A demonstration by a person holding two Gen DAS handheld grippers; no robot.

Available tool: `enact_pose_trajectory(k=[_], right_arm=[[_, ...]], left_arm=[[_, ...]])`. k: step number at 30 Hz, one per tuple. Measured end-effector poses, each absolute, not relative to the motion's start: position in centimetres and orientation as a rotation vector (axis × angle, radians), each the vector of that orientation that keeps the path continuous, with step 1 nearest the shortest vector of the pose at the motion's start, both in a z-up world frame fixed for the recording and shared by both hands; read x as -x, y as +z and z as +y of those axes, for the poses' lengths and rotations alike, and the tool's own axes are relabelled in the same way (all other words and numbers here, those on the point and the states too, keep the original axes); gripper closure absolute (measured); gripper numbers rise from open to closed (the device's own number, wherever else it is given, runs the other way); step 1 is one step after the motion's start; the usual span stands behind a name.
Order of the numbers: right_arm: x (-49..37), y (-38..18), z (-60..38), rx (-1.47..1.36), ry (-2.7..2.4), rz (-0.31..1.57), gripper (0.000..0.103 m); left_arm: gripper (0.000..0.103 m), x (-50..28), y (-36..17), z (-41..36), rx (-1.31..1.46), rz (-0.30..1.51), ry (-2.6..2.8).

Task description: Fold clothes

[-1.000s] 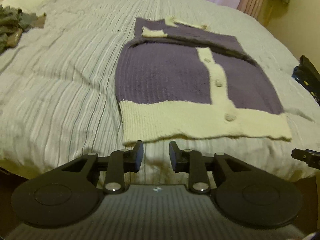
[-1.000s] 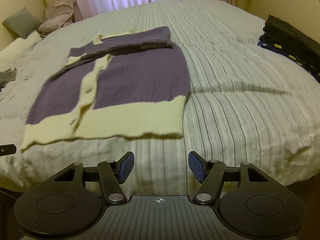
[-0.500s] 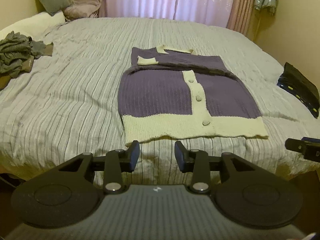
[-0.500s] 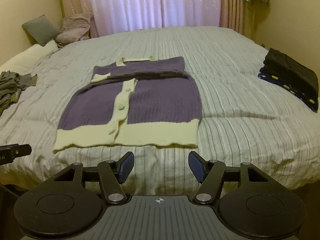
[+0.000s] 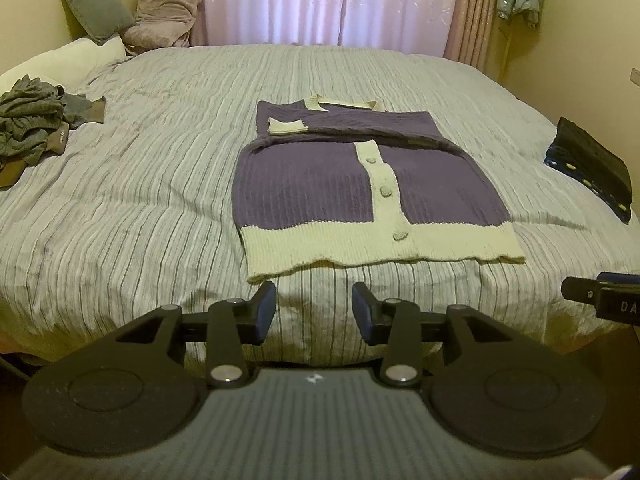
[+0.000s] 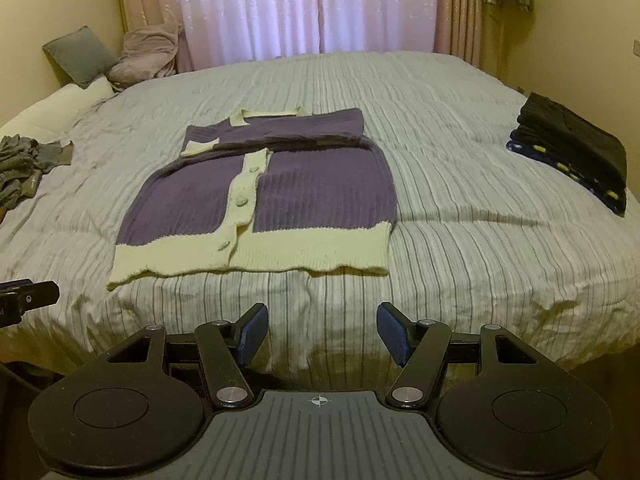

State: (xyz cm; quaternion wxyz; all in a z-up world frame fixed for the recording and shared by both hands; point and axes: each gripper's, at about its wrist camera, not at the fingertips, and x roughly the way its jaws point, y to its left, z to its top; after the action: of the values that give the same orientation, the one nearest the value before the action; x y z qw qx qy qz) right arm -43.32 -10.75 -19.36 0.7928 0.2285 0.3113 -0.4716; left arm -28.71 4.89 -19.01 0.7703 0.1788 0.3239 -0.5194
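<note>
Over the last second both grippers have drawn back and up from the near edge of the bed [image 5: 120, 216]: a second ago the cardigan's cream hem filled the view just past the fingertips, and now the whole bed, the curtains [image 5: 320, 0] and the pillows [image 5: 100, 8] at the far left show in both wrist views. The left gripper [image 5: 314, 308] hangs off the near edge with its jaws apart and nothing between them; the right gripper [image 6: 322, 330] does likewise, its jaws spread wider and also empty. The purple and cream cardigan [image 5: 360, 184] lies flat in the middle of the bed, hem toward the near edge, buttoned band running from hem to collar, and its sleeves laid across the chest at the far end so that one cream cuff [image 5: 287, 126] rests near the left shoulder. It has not shifted while the grippers pulled away. The body is full length, so the cardigan is part folded: sleeves in, no fold across the body showing. The retreat could be a pause to line up another grasp on the hem, or a stepping away; these pictures do not settle which. A loose grey heap of clothes [image 5: 28, 120] sits at the far left of the bed, and a neat dark stack [image 6: 572, 148] rests at the right edge.
</note>
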Motion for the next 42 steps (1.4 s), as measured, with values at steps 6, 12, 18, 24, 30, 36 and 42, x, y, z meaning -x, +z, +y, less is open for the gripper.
enact_pose_trajectory(k=[6, 12, 18, 24, 30, 36, 42], right_arm=[[43.0, -19.6, -11.0, -0.492, -1.009, 0.687, 0.039], [42.6, -20.3, -11.5, -0.497, -1.002, 0.712, 0.039], [42.2, -20.7, -12.1, -0.500, -0.996, 0.731, 0.039], [41.6, -21.1, -12.8, -0.501, -0.997, 0.752, 0.039], [40.5, -21.3, -13.7, -0.478, -1.020, 0.793, 0.039], [40.0, -22.0, -15.1, -0.512, -1.081, 0.786, 0.039], [39.9, -22.4, -16.7, -0.623, -1.130, 0.710, 0.039]], left_arm=[[0.065, 28.7, -19.3, 4.6, -0.382, 0.712, -1.129], [0.065, 28.4, -19.8, 4.2, -0.392, 0.733, -1.123], [0.065, 28.1, -20.2, 3.7, -0.400, 0.748, -1.121], [0.064, 27.4, -20.7, 3.0, -0.401, 0.769, -1.124], [0.064, 25.3, -22.0, 2.4, -0.363, 0.816, -1.129], [0.064, 21.3, -23.7, 2.8, -0.308, 0.873, -1.139], [0.064, 16.0, -24.9, 3.9, -0.282, 0.904, -1.130]])
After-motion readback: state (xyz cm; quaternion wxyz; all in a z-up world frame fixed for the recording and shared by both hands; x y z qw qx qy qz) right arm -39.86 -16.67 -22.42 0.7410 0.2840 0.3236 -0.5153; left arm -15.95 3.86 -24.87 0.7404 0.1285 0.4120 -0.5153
